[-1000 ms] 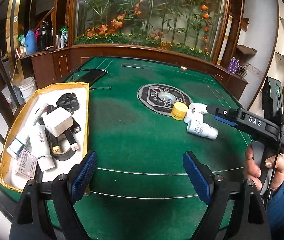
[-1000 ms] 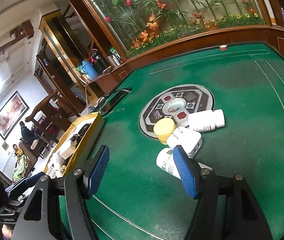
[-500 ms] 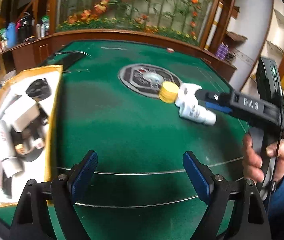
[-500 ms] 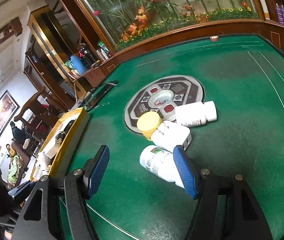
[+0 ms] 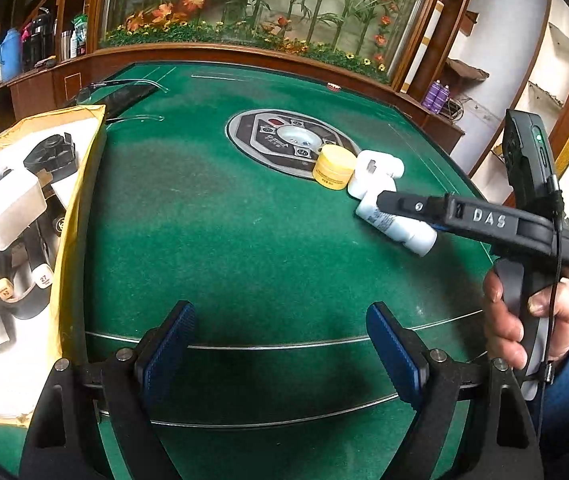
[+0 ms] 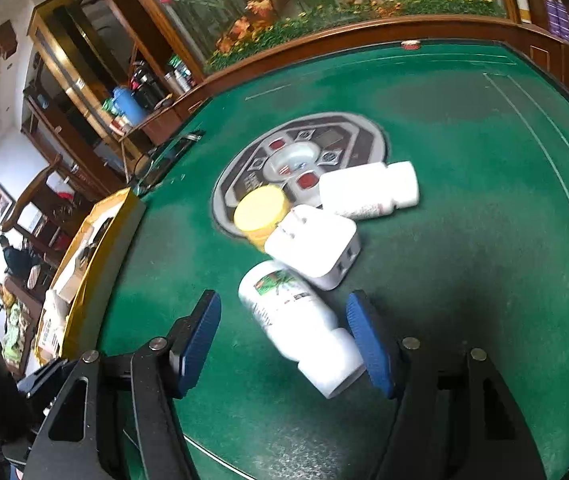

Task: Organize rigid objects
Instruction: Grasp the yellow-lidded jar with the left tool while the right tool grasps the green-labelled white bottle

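My right hand-held gripper (image 6: 282, 340) is spread wide, its two blue pads on either side of a white bottle (image 6: 296, 320) that lies on its side on the green surface (image 6: 464, 260). The right pad (image 6: 368, 344) sits just beside the bottle's cap end; the frame is blurred there, so I cannot tell whether it touches. The left pad (image 6: 196, 344) stands apart from the bottle. Nothing is clamped.

Just beyond the bottle, touching or nearly touching it, lies a white charger (image 6: 312, 244), and behind that a yellow jar (image 6: 260, 214) on the edge of the round control panel (image 6: 304, 152) at the middle of the surface. A second white bottle (image 6: 368, 190) lies on its side to the right of the jar, by the panel's rim.

My left hand-held gripper (image 5: 280, 346) is also spread wide with nothing between its pads, over the near part of the surface. From it I see the right hand-held gripper (image 5: 404, 206) reaching over the bottle (image 5: 396, 228), with the charger (image 5: 376, 168) and jar (image 5: 334, 164) beside it.

At the left edge of the surface sits a yellow-rimmed box (image 5: 80, 208) holding a white block (image 5: 16, 212), a black object (image 5: 50, 154) and other small items.
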